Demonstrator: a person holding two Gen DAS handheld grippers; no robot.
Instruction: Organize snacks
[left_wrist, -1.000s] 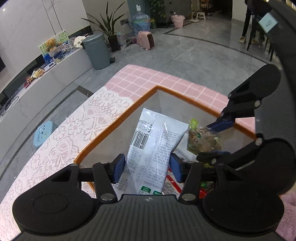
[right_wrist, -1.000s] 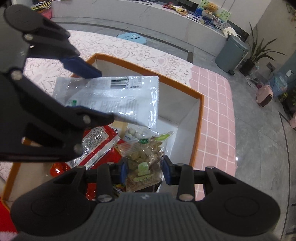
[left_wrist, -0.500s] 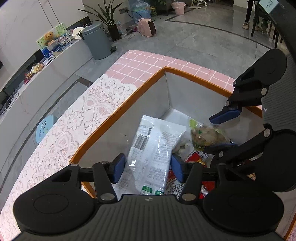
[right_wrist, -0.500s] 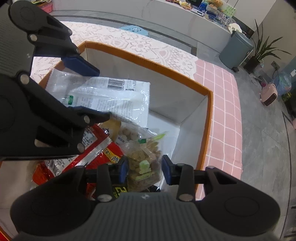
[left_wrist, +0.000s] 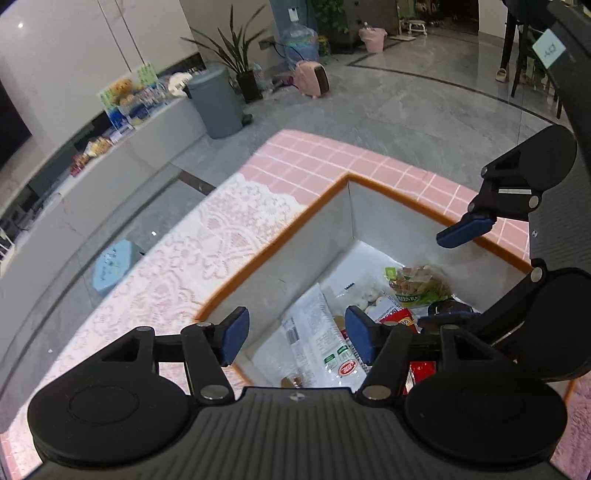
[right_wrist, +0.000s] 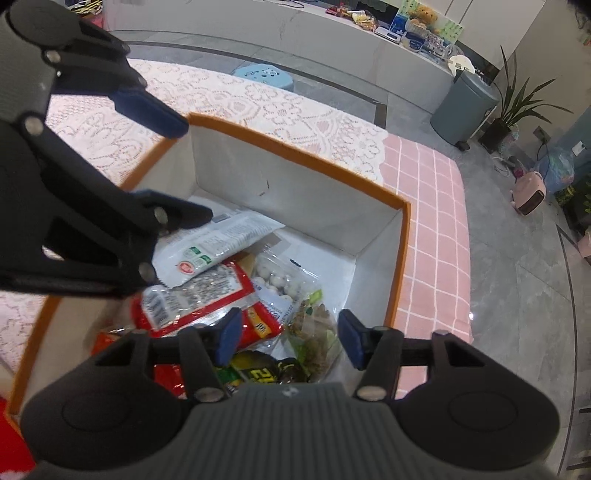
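Several snack packets, among them a white packet (right_wrist: 218, 240) and a nut bag (right_wrist: 314, 332), are seen inside the orange-rimmed box (right_wrist: 295, 149) at lower centre. The left gripper (left_wrist: 291, 334) and right gripper (right_wrist: 290, 338) are opening above them, nothing held; further snacks cannot be seen.

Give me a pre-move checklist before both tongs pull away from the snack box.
1. Left tongs free of the white packet: ok, jaws opening, packet lying below in the box.
2. Right tongs free of the clear nut bag: ok, jaws opening, bag dropped.
3. Both snacks inside the orange-rimmed box: ok.
4. Nothing hanging over the rim: ok.
5. Tongs clear of each other: cannot tell, they sit close.
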